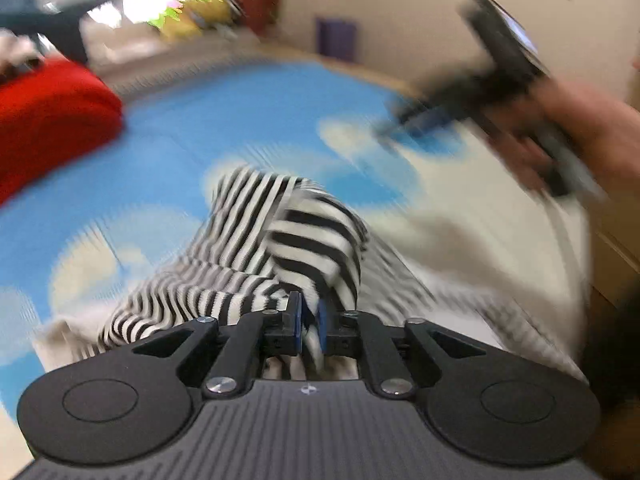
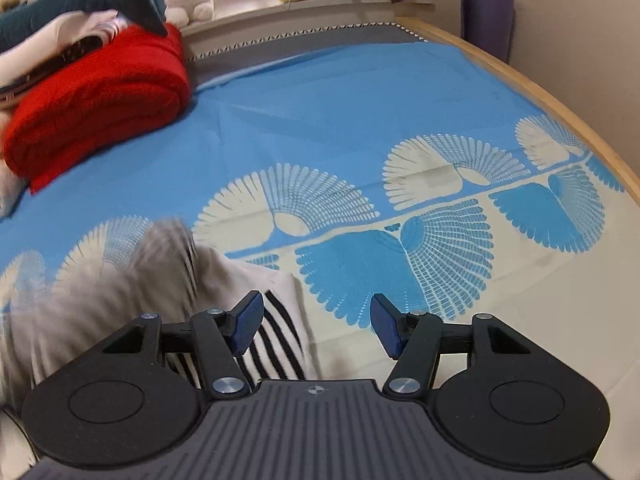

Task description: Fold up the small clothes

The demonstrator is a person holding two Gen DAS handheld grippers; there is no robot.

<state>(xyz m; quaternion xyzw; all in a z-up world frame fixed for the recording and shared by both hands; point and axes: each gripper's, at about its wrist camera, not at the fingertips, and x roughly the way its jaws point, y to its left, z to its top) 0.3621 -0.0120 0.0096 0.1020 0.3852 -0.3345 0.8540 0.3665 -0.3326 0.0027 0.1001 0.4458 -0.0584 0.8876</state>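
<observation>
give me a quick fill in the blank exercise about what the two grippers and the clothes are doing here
1. The left gripper is shut on the black-and-white ____ garment.
2. The right gripper has its jaws ____, with nothing between them.
3. A folded blanket of ____ colour lies on the blue sheet.
4. The dark plush toy above the blanket is shaped like a ____.

Missing words: striped; open; red; shark
</observation>
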